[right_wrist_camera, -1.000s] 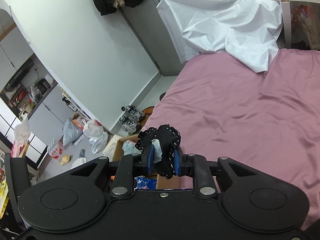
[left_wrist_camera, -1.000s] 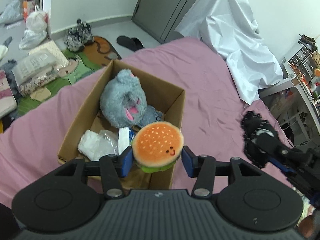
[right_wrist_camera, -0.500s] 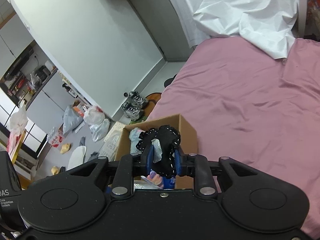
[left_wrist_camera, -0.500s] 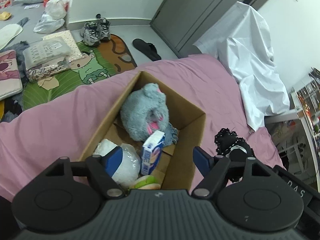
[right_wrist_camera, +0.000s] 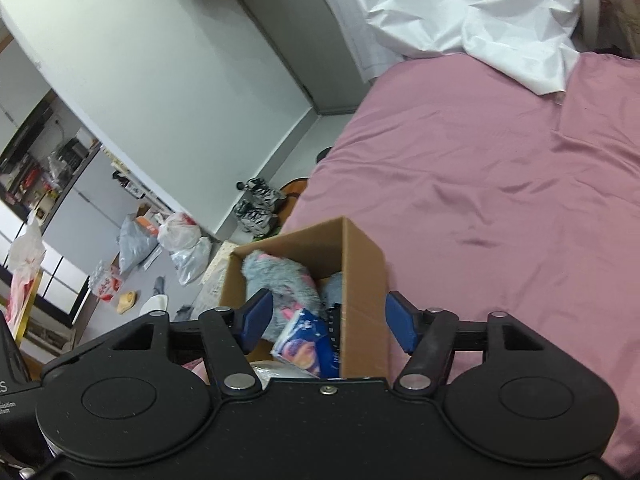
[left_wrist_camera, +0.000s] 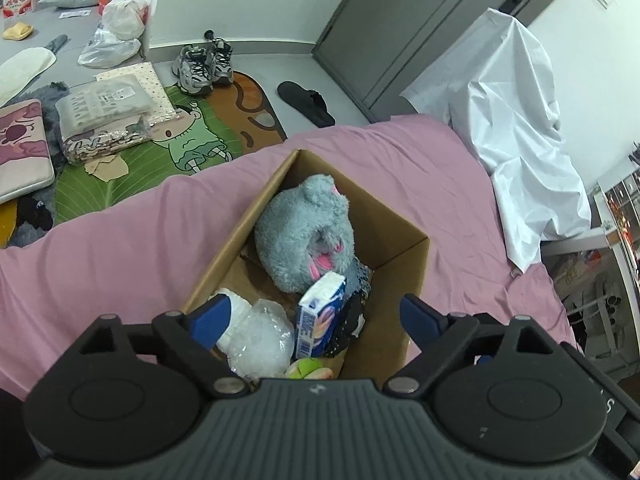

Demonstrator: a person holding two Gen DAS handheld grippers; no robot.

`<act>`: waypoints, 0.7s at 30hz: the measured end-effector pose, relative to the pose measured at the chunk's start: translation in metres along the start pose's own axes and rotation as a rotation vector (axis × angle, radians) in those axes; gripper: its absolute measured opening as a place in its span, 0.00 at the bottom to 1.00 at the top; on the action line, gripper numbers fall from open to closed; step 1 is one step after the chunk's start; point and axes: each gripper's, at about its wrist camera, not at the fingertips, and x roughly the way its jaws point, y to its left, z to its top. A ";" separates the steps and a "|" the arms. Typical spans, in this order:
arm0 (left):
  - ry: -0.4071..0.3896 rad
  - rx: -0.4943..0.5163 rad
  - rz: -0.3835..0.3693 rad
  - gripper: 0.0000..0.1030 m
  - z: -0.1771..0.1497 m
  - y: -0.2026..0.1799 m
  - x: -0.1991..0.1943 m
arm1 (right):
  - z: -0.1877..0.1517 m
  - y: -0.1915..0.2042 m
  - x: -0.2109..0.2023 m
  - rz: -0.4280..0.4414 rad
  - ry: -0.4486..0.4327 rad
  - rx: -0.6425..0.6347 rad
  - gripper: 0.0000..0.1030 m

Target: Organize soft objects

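Cardboard box (left_wrist_camera: 404, 280) holding grey plush (left_wrist_camera: 304, 232), tissue pack (left_wrist_camera: 320, 316); both tools spread

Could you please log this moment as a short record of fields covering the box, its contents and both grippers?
surface: pink bed
container: open cardboard box on the bed
contents: grey plush, blue tissue pack, black cloth, clear bag
left gripper: open, empty, over the box
right gripper: open, empty, over the box
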 end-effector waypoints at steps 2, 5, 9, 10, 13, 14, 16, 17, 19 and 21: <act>-0.002 0.005 0.004 0.88 -0.001 -0.004 -0.005 | -0.001 -0.002 -0.004 -0.019 -0.004 -0.013 0.65; -0.022 0.054 0.008 0.90 -0.003 -0.017 -0.014 | -0.003 -0.004 -0.015 -0.063 -0.026 -0.052 0.76; -0.041 0.101 0.010 0.93 -0.004 -0.032 -0.028 | -0.001 -0.014 -0.031 -0.067 -0.035 -0.047 0.79; -0.040 0.110 0.008 0.94 -0.004 -0.034 -0.030 | 0.001 -0.016 -0.034 -0.069 -0.033 -0.049 0.80; -0.029 0.150 0.007 0.95 -0.007 -0.039 -0.038 | 0.006 -0.018 -0.045 -0.086 -0.028 -0.072 0.90; -0.029 0.158 0.009 0.95 -0.008 -0.041 -0.040 | 0.008 -0.018 -0.049 -0.092 -0.025 -0.081 0.94; -0.030 0.180 0.018 0.96 -0.011 -0.045 -0.045 | 0.010 -0.020 -0.054 -0.106 -0.018 -0.083 0.96; -0.030 0.189 0.021 0.97 -0.013 -0.047 -0.048 | 0.010 -0.022 -0.056 -0.108 -0.013 -0.080 0.97; -0.034 0.201 0.017 0.97 -0.016 -0.051 -0.054 | 0.011 -0.023 -0.062 -0.110 -0.002 -0.078 1.00; -0.041 0.219 0.014 0.97 -0.018 -0.056 -0.060 | 0.010 -0.025 -0.068 -0.118 0.002 -0.084 1.00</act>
